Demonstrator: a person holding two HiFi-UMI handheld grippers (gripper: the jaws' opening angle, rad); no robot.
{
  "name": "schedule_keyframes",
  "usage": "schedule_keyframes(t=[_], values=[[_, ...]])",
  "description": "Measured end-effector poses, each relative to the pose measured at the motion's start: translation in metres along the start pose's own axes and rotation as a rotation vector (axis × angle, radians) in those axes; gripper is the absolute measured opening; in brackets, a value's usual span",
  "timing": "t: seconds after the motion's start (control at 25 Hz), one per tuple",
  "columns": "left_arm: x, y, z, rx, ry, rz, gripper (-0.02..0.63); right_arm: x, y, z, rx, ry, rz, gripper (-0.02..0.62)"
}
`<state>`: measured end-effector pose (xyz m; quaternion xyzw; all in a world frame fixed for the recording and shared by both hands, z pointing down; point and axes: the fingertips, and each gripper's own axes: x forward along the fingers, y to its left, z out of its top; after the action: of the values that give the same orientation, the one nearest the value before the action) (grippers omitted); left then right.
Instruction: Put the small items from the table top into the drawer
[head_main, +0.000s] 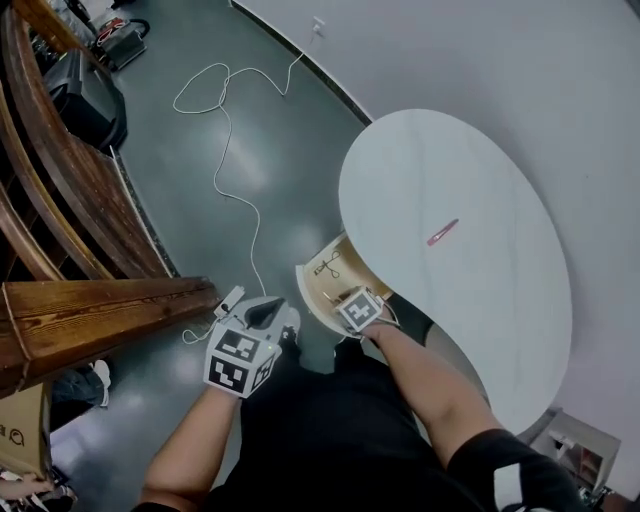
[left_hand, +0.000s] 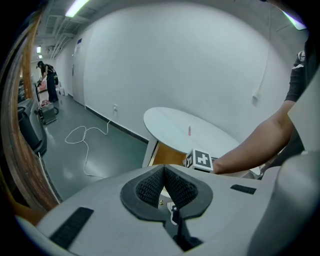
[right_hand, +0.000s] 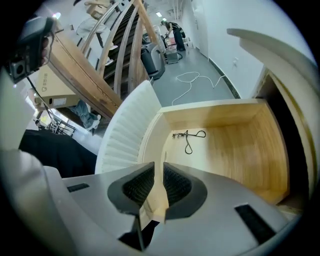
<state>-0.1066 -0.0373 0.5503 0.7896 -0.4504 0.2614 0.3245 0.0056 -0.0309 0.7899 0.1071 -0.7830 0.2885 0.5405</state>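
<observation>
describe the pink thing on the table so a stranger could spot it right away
Start at the white oval table top; near its middle lies a slim pink stick, angled and alone on the bare surface. It is the only coloured thing up there; the other small item, a black looped cord, lies in the open drawer under the table's edge.

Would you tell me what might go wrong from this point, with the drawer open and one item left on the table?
1. The right gripper is shut on the thin front edge of the drawer; a skewed pull might slip off.
2. The pink item lies flat, far out on the table; a pinch may only push it away.
3. The white cable trails across the floor near the person; a step could catch it.
</observation>
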Motion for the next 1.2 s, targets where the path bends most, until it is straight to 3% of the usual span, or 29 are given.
schedule_keyframes(t=[0.2,0.52,0.92,1.2], values=[[0.006,-0.003,0.02,0.049,-0.017,-0.014,0.014,-0.039,-0.004,0.021,0.006,-0.103,-0.073,0.044],[0.013,-0.016,0.059,0.136,-0.06,-0.058,0.014,-0.122,0.009,0.049,0.03,-0.334,-0.117,0.037],[0.026,-0.04,0.077,0.237,-0.057,-0.122,0.014,-0.228,0.018,0.055,0.122,-0.612,-0.2,0.029],[0.03,-0.055,0.104,0.274,-0.11,-0.159,0.014,-0.292,0.017,0.056,0.136,-0.753,-0.29,0.026]])
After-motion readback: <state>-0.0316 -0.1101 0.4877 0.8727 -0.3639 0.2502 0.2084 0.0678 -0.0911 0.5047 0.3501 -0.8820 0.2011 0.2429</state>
